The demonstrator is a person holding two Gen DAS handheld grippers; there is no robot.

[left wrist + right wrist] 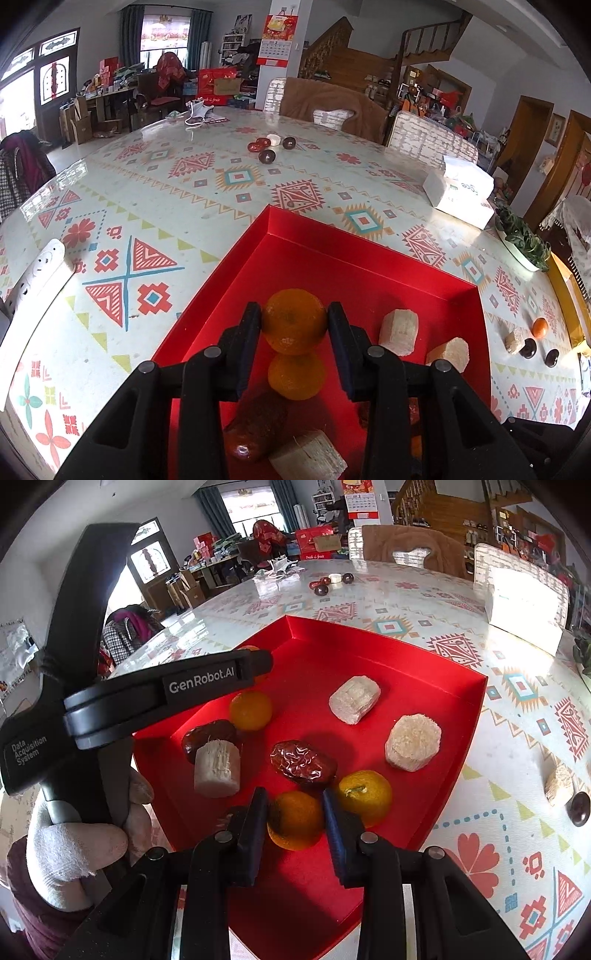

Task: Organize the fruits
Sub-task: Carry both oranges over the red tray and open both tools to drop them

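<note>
Your left gripper (294, 321) has an orange (294, 320) squeezed between its two pads, low over the red tray (369, 266). Directly behind its fingertips, nearer the wrist, a second orange (296, 376) lies on the tray floor, with a dark red date (255, 428) and a cut piece of sugarcane (308, 458) closer still. To the gripper's right sit two more sugarcane pieces (399, 332).

Your right gripper (295, 819) likewise clamps an orange (295, 819), its pads pressed on both sides of the fruit inside the same tray. Just to its right, touching or nearly so, is another orange (365, 797), and a wrinkled date (303, 762) lies just ahead of the fingertips. Your gloved left hand (74, 845) shows at that view's left edge, holding the other tool.
</note>
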